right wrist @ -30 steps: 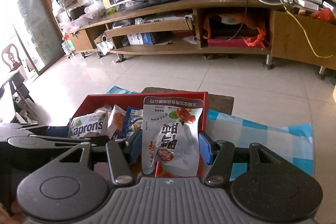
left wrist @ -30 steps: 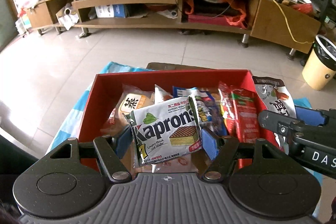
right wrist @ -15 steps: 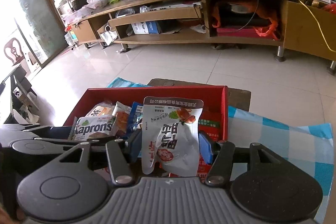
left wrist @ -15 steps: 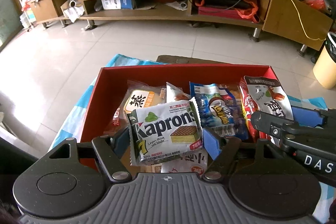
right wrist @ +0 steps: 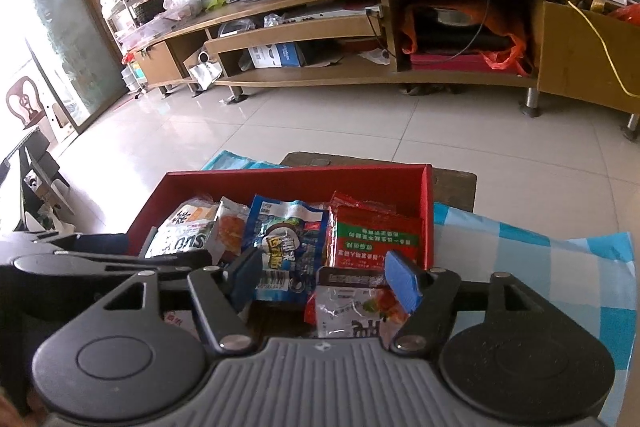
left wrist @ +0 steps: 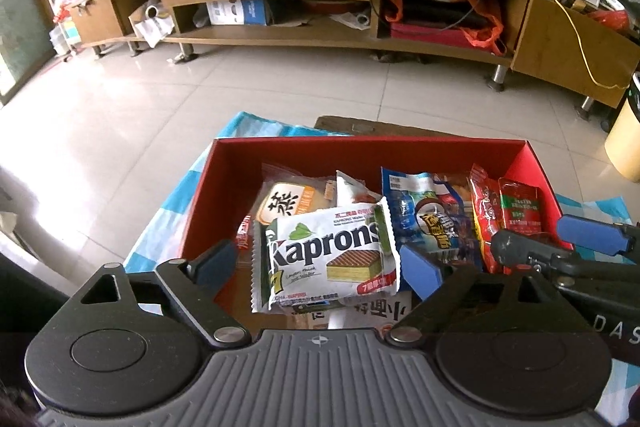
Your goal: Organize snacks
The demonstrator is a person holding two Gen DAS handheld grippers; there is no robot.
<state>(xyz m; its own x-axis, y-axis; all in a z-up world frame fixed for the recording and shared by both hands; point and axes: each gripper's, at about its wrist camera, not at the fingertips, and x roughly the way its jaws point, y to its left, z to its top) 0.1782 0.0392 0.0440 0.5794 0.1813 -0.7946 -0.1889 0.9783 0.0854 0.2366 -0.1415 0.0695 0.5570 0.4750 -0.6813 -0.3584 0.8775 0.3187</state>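
My left gripper [left wrist: 318,263] opens around the Kaprons wafer pack [left wrist: 328,259], pads clear. My right gripper [right wrist: 326,281] opens over a white pouch [right wrist: 352,311] in the red box [right wrist: 280,183].

Both grippers tilt downward side by side; the left gripper [left wrist: 318,261] and right gripper [right wrist: 324,277] are opening their jaws.
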